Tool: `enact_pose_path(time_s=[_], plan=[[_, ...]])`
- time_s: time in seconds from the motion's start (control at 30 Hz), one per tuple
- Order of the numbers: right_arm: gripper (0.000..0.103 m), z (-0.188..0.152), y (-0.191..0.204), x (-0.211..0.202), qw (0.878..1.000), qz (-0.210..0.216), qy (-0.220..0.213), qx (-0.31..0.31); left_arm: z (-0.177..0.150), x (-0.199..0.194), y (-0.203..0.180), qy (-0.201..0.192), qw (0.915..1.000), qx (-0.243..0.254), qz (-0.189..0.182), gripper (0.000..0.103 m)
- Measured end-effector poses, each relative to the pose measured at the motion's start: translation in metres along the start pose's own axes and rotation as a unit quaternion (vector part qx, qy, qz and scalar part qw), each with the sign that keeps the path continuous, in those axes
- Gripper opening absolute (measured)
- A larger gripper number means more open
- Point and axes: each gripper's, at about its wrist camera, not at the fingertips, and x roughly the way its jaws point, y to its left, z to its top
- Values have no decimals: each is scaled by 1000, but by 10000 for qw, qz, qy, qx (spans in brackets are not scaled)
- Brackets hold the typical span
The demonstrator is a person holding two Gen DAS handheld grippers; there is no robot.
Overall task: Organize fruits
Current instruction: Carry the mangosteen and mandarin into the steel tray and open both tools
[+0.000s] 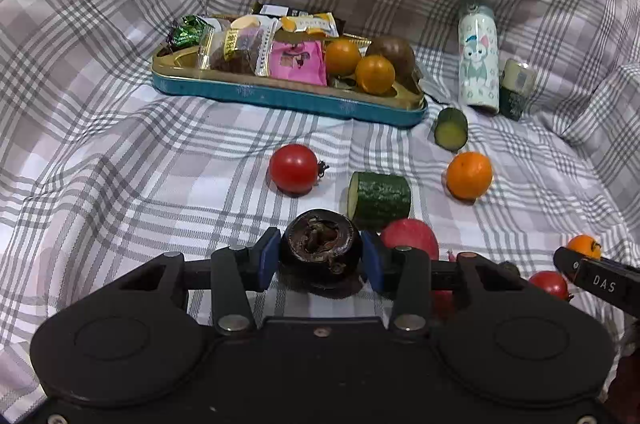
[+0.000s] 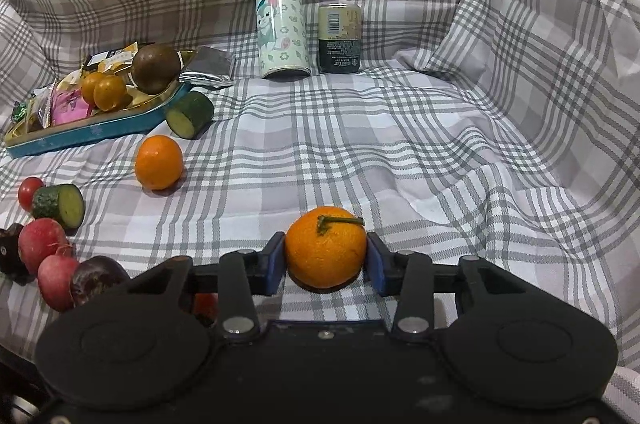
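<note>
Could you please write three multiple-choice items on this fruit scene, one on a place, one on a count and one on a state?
1. Where does the brown round fruit lie?
A. In the blue tin tray
B. Beside the can
C. On the pillow

2. How many cucumber pieces lie on the cloth?
A. One
B. Two
C. Four

3. What sits between the right claw's pads?
A. A red tomato
B. Nothing
C. An orange with a green stem

Answers:
1 A, it rests at the tray's end beside two small orange fruits.
2 B, one by the tray, one nearer the camera.
3 C, both blue pads press its sides.
</note>
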Motion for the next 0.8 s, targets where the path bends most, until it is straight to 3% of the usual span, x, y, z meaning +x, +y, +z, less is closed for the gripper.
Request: enact_pose_path(time_s=[0.5, 0.8], plan=[[43, -1, 0, -19, 9988, 111, -468, -14, 2, -15, 9, -330, 9993, -173, -87, 51], [43, -1, -7, -18, 9992, 88, -364, 137, 1, -18, 13, -337, 9992, -171, 112, 51]])
